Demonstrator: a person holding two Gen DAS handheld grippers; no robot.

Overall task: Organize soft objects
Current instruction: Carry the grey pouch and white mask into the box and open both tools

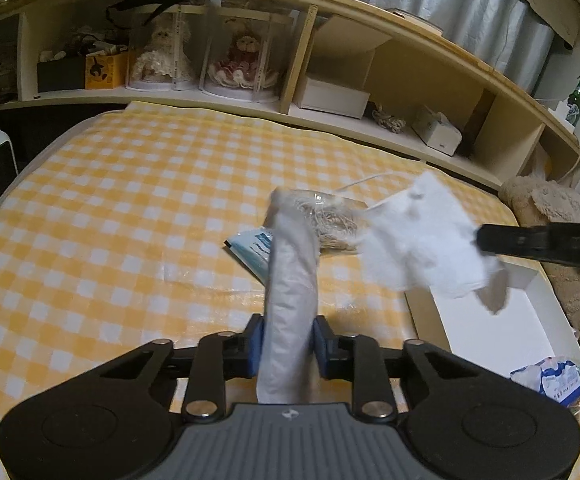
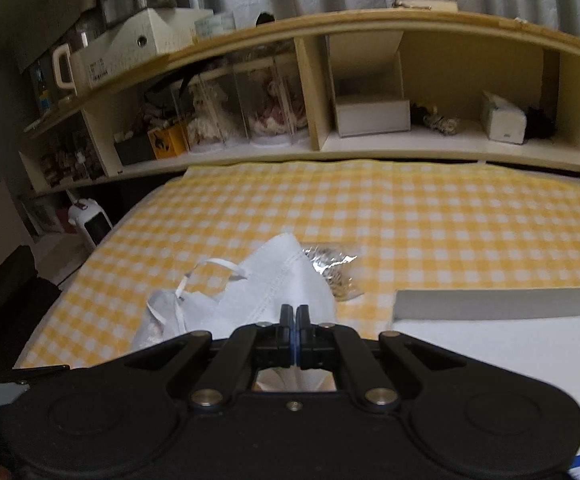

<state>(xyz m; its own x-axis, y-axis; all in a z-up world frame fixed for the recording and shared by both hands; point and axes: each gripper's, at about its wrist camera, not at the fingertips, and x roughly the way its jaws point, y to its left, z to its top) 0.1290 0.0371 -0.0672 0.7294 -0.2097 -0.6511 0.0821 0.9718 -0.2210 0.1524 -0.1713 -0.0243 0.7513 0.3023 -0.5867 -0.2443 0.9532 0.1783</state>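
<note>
Checked bed cover [image 1: 110, 208] carrying a shallow white box [image 1: 490, 320] (interior bare); left claw [image 1: 288, 344] clamps a grey roll [image 1: 290, 304], right claw [image 2: 295, 314] pinches a white mask [image 2: 274, 280].

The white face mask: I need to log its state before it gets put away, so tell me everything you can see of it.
The white face mask is soft, non-woven-looking fabric with a stitched seam and thin white ear loops. It hangs crumpled and partly unfolded above the yellow checked bedcover, pinched by the right gripper, near a clear packet of string. Whether the left gripper holds part of it is unclear.
</note>
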